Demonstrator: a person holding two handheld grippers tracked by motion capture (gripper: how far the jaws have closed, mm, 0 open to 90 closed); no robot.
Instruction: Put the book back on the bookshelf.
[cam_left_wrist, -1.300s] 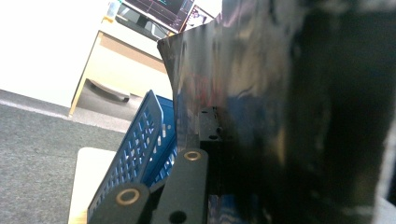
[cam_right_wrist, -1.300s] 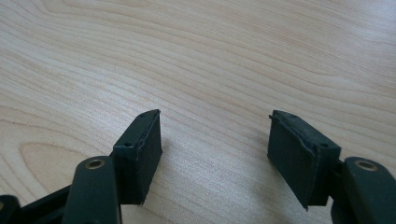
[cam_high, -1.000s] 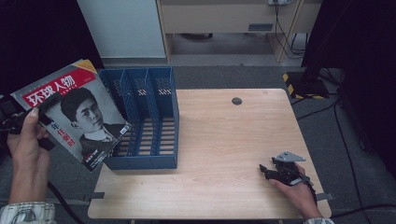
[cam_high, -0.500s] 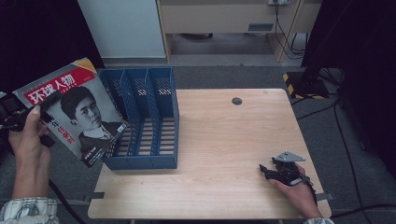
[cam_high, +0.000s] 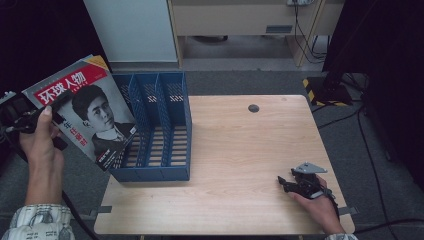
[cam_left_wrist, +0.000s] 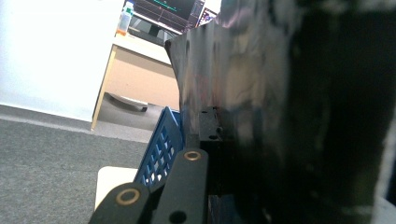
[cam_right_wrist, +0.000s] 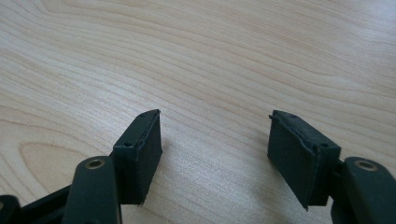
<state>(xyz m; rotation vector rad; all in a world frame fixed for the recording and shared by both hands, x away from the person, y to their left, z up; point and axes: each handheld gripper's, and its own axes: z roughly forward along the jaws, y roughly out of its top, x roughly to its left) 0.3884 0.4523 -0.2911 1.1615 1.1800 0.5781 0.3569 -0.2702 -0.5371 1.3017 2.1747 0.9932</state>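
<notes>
While one magazine (cam_high: 85, 107) is gripped, one rack (cam_high: 155, 130).

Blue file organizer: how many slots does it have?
3. The blue file organizer on the table's left side has a left, a middle and a right slot, side by side; the magazine overlaps part of the left one.

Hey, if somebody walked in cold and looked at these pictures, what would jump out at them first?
First, the magazine with a red title band and a black-and-white portrait, held up in the left gripper off the table's left edge. Beside it, a blue three-slot file rack stands on the left side of the wooden table. At the near right corner, the right gripper rests on the tabletop, jaws open and empty.
</notes>
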